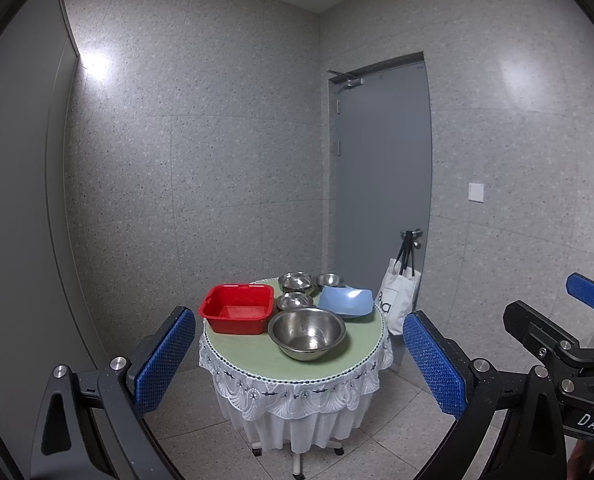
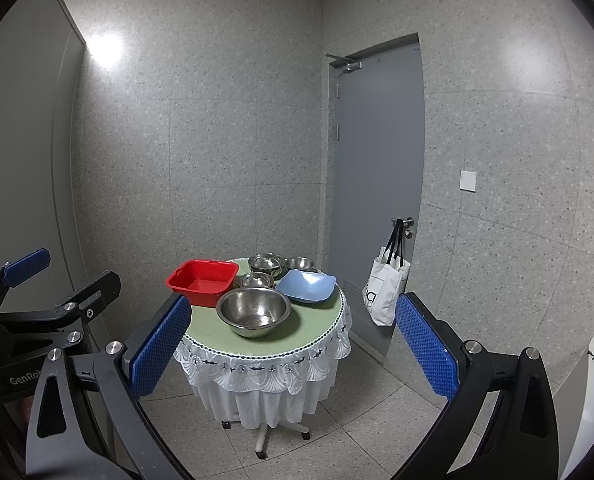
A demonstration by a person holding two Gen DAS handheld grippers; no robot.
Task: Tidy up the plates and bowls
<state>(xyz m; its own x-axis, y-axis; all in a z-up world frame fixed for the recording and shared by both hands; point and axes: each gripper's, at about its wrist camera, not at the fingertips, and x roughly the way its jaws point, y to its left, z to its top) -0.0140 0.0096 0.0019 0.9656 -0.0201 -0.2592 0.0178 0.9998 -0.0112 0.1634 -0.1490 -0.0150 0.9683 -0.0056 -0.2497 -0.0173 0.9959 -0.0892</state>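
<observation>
While both grippers hang wide apart and empty in the lower frame, well short of the table (image 1: pixel 253 350), the left gripper (image 1: pixel 299 360) and right gripper (image 2: pixel 293 354) should advance level before closing. Best start at the big bowl (image 1: pixel 306 332) at mid-frame, gripping its rim; behind sit the red tub (image 1: pixel 237 307), blue dish (image 1: pixel 347 301) and small bowls (image 1: pixel 295 282).

A white tote bag (image 1: pixel 397 300) hangs from the grey door's (image 1: pixel 381 168) handle.

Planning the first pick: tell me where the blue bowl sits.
In both views the blue bowl sits on the table's right side, behind the large steel bowl.
</observation>
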